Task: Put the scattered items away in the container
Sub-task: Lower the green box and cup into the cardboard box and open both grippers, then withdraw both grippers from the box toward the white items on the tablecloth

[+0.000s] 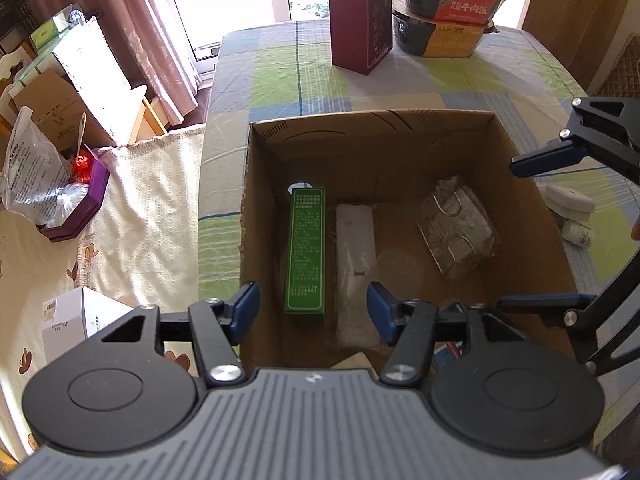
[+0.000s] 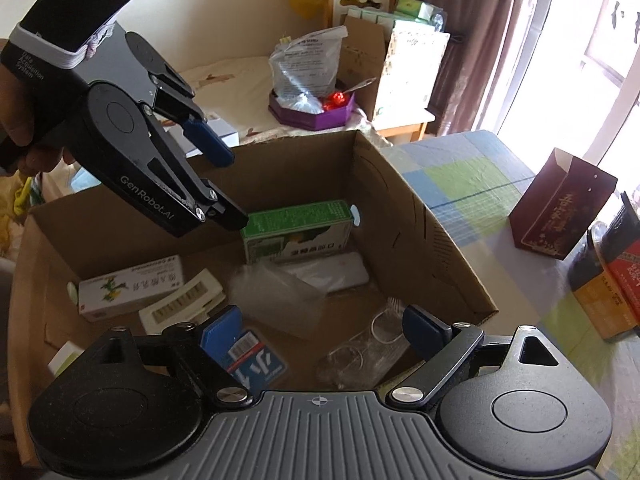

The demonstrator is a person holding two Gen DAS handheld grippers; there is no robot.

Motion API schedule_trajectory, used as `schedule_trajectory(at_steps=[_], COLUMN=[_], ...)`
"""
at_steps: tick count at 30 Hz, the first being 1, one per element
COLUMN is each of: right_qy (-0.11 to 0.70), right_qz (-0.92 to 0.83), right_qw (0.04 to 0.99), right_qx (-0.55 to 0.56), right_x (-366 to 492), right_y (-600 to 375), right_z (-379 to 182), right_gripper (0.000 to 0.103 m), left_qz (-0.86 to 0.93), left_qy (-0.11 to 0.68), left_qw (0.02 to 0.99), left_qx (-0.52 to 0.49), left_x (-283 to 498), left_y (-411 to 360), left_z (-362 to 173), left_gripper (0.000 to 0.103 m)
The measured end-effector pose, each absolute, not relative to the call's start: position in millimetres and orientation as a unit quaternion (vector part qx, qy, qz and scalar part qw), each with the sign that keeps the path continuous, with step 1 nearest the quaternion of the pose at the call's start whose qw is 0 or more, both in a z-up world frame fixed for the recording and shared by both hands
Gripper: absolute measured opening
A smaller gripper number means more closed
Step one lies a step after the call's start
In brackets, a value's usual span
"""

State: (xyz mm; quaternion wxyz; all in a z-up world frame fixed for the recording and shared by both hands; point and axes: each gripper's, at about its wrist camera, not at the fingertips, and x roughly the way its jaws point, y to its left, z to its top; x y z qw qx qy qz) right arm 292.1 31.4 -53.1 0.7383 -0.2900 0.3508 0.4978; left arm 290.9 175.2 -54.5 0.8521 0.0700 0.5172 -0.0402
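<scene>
The left claw (image 1: 312, 312) hangs over the near edge of the cardboard box (image 1: 256, 200), its blue pads apart with nothing between them. The right claw (image 2: 320, 328) is also spread wide and empty, poised above the box's right side; in the left wrist view only its two fingers show at the frame's right edge.

The box sits open on a surface covered with a checked cloth (image 1: 280, 60). Its near wall is cut off by the claw bodies in both views. Inside, a green carton (image 1: 305, 252) lies along the floor beside a long white packet (image 1: 355, 248), whose markings are too faint to read. To the right lies a clear plastic pack (image 1: 458, 228) with wire loops inside; what it contains is hard to make out. The right wrist view adds a white carton with a plant print (image 2: 128, 292), a cream comb-like item (image 2: 182, 306), a cloudy clear bag (image 2: 276, 300) and a blue-labelled packet (image 2: 256, 356) partly hidden behind the left pad.

Outside the box, on the cloth to its right, rest a white stapler-like object (image 1: 570, 202) and a small white bottle (image 1: 578, 233), both half cut off by the right claw's fingers.
</scene>
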Motion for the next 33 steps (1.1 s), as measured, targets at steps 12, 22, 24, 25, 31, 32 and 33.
schedule_trajectory(at_steps=[12,22,24,25,31,32,33], right_qy=[0.375,0.391,0.392,0.390,0.388,0.388,0.389], right_qz=[0.490,0.465,0.456,0.452,0.436,0.434,0.430], right_qw=[0.736,0.757,0.763,0.767,0.784,0.786,0.788], right_qx=[-0.279,-0.240,-0.237,-0.234,-0.211,-0.208,-0.204], right_x=[272,252,246,243,221,217,213], right_y=[29,18,16,14,3,1,-1], right_z=[-36,-9,-6,-4,10,12,14], right_gripper=[0.093,0.093,0.102,0.103,0.103,0.103,0.103], left_qz=[-0.031,-0.035,-0.035,-0.035,-0.041,-0.042,-0.043], left_qy=[0.516,0.510,0.508,0.507,0.502,0.501,0.499], left_qw=[0.853,0.856,0.857,0.858,0.862,0.862,0.863], left_qx=[0.071,0.080,0.079,0.078,0.064,0.062,0.060], left_x=[261,231,224,222,200,196,191], left_y=[173,169,167,165,156,154,153], left_z=[-35,-14,-10,-8,4,6,8], left_gripper=[0.081,0.087,0.089,0.090,0.093,0.095,0.095])
